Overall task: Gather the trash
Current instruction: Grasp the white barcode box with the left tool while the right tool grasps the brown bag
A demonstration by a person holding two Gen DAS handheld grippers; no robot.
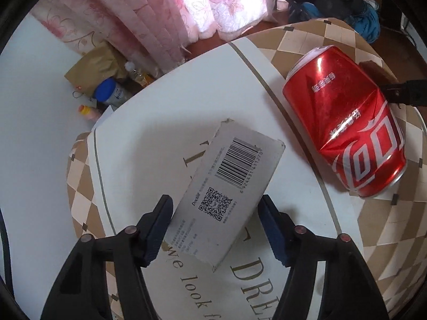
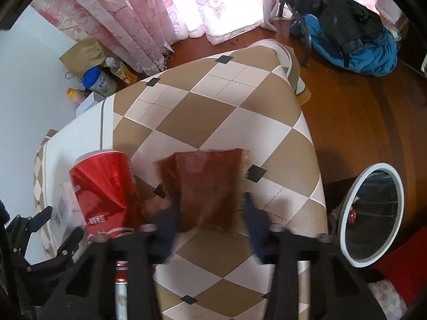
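Observation:
A flat grey carton [image 1: 229, 189] with a barcode and a QR code lies on the white part of the tablecloth [image 1: 165, 101]. My left gripper [image 1: 217, 213] is open, its fingers on either side of the carton's near end, not pressing it. A dented red cola can [image 1: 347, 122] lies on its side to the right; it also shows in the right wrist view [image 2: 106, 192]. A brown wrapper [image 2: 208, 186] lies on the checked cloth [image 2: 213, 106]. My right gripper [image 2: 209, 218] is open around the wrapper's near end, blurred.
A white-rimmed bin [image 2: 373, 213] stands on the wooden floor right of the table. Bottles and a blue-lidded jar [image 2: 100, 81] sit by the wall beside a paper bag. A chair with dark and blue clothes [image 2: 355, 40] stands at the back right. Pink curtains hang behind.

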